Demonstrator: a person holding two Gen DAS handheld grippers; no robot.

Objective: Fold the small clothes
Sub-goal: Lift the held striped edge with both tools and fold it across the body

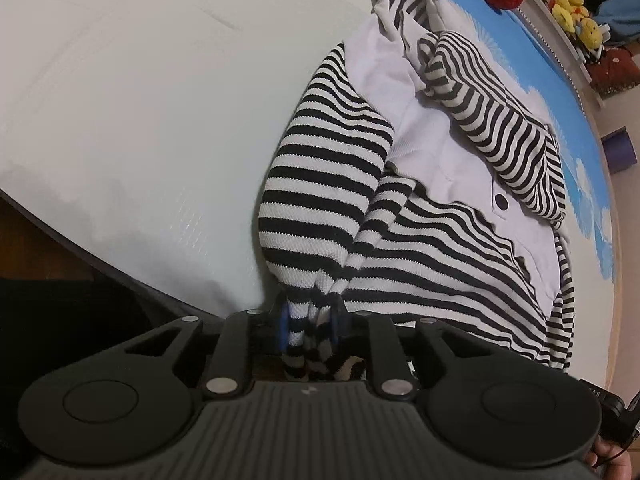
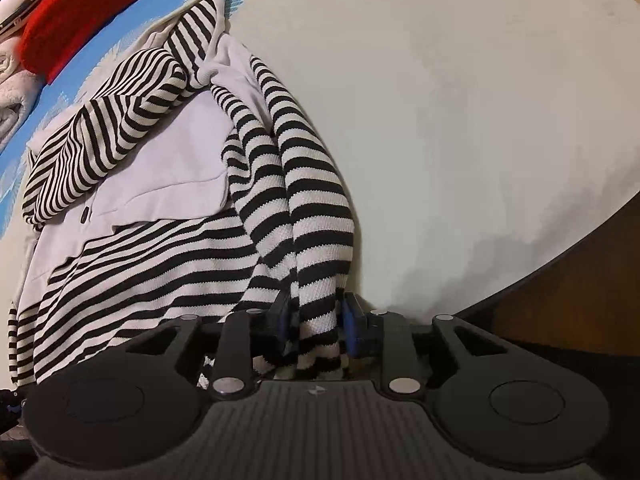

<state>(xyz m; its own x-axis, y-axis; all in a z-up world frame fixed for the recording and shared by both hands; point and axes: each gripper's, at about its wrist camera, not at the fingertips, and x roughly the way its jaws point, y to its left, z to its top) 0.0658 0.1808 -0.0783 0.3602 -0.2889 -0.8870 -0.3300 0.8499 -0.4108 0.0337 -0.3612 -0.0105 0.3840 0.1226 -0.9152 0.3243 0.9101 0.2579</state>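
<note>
A black-and-white striped garment [image 1: 420, 248] with a pale lilac front panel and a dark button [image 1: 500, 200] lies crumpled on a white tabletop [image 1: 140, 120]. My left gripper [image 1: 309, 328] is shut on a bunched striped fold at the garment's near edge, and the cloth fills the gap between its blue pads. In the right wrist view the same garment [image 2: 168, 264] spreads to the left. My right gripper [image 2: 318, 324] is shut on another striped fold that rises from it as a taut ridge. One striped sleeve [image 2: 100, 136] lies across the lilac panel.
A blue patterned mat [image 1: 560, 92] covers the far part of the table, with a red knitted garment [image 2: 80, 12] on it and folded white cloth [image 2: 12, 92] beside that. Yellow plush toys [image 1: 576, 12] sit on a shelf beyond. The table's dark near edge [image 2: 560, 264] curves close to both grippers.
</note>
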